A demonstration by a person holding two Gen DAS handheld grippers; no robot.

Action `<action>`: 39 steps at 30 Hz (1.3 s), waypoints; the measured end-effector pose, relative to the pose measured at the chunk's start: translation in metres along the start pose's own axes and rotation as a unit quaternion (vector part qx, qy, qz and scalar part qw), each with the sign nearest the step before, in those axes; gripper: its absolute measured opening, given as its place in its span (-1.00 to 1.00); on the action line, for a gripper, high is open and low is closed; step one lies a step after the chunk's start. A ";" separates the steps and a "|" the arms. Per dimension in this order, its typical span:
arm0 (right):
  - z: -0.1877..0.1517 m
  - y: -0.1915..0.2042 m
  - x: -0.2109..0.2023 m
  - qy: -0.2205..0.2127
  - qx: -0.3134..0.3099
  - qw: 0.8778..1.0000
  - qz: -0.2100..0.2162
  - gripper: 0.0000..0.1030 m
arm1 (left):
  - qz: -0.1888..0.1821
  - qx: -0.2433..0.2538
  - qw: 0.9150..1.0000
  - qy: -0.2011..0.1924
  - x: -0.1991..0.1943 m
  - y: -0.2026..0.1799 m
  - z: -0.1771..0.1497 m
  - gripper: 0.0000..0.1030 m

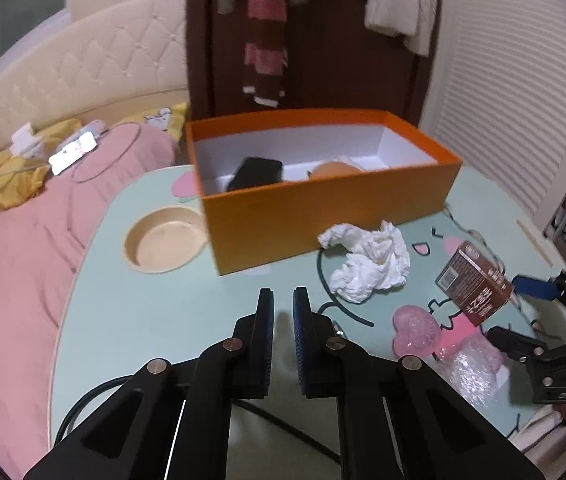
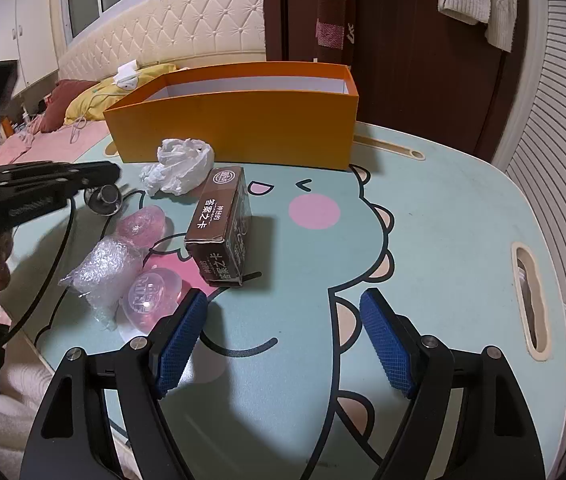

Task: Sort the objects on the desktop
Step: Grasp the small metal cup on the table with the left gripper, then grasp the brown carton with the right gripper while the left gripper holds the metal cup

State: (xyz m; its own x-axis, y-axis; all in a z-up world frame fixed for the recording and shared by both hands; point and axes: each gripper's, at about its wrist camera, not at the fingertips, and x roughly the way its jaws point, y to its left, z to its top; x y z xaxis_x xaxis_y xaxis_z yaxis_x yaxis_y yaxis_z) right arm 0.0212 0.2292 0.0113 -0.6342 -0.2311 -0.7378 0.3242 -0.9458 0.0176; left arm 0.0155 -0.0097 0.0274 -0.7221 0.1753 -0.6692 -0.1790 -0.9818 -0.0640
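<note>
An orange box (image 1: 323, 200) stands open at the back of the mint cartoon table (image 1: 163, 320), with a black item (image 1: 257, 172) and a tan round item (image 1: 331, 170) inside. In front of it lie a crumpled white tissue (image 1: 367, 260), a brown card box (image 1: 475, 284), pink clear shells (image 1: 417, 330) and bubble wrap (image 1: 475, 372). My left gripper (image 1: 283, 294) is shut on nothing above bare table, left of the tissue. My right gripper (image 2: 285, 300) stands open and empty, just short of the brown card box (image 2: 219, 220), beside a clear round case (image 2: 151, 300).
A round cup recess (image 1: 163, 240) sits in the table left of the box. A pink quilt (image 1: 23, 260) and yellow pillow border the left edge. A black cable (image 2: 63, 248) and a small metal knob (image 2: 107, 196) lie near the left gripper (image 2: 111, 172). A handle slot (image 2: 531, 300) is at the right.
</note>
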 end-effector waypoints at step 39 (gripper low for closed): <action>0.008 -0.010 -0.013 -0.017 0.045 0.995 0.090 0.53 | -0.035 0.016 0.999 -0.002 0.004 -0.015 -0.027 -0.45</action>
State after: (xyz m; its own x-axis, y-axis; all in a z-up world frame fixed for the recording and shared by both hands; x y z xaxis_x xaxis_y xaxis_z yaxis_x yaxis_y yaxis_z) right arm 0.0209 0.2399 0.0260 -0.5947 -0.4051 -0.6944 0.3713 -0.9045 0.2098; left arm 0.0331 0.0036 0.0055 -0.7097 0.2445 -0.6607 -0.2507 -0.9641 -0.0874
